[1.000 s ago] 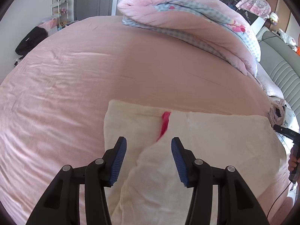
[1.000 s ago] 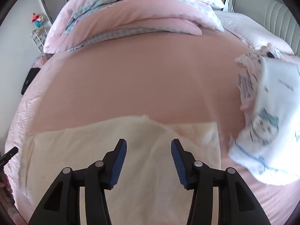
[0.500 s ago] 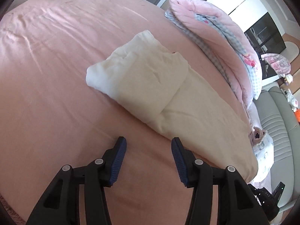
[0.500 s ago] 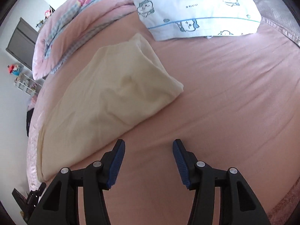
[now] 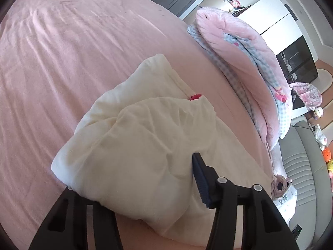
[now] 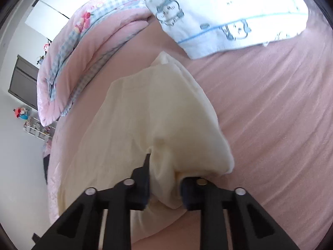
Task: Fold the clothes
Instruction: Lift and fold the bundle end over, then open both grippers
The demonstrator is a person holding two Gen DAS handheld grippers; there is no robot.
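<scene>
A cream cloth (image 5: 133,143) lies folded on a pink bed (image 5: 62,52), in a long strip near the bed's near edge. Each end of the strip is in a pair of tongs.

The left tongs (image 5: 133,187) have just been closing. They are narrow now and pinch one end of the cloth. The cloth bunches up over one finger and hides it. A small red tag (image 5: 194,97) peeks out of a fold there.

The right tongs (image 6: 164,184) have just been closing too. They squeeze the other end, and a fat lump of cloth sits between the two fingers (image 6: 143,184).

A rolled pink blanket (image 5: 245,62) lies along the far side of the bed. A white pillow (image 6: 224,10) with blue cartoon animals lies at the bed's far corner, near the cloth's tip but not touching it.
</scene>
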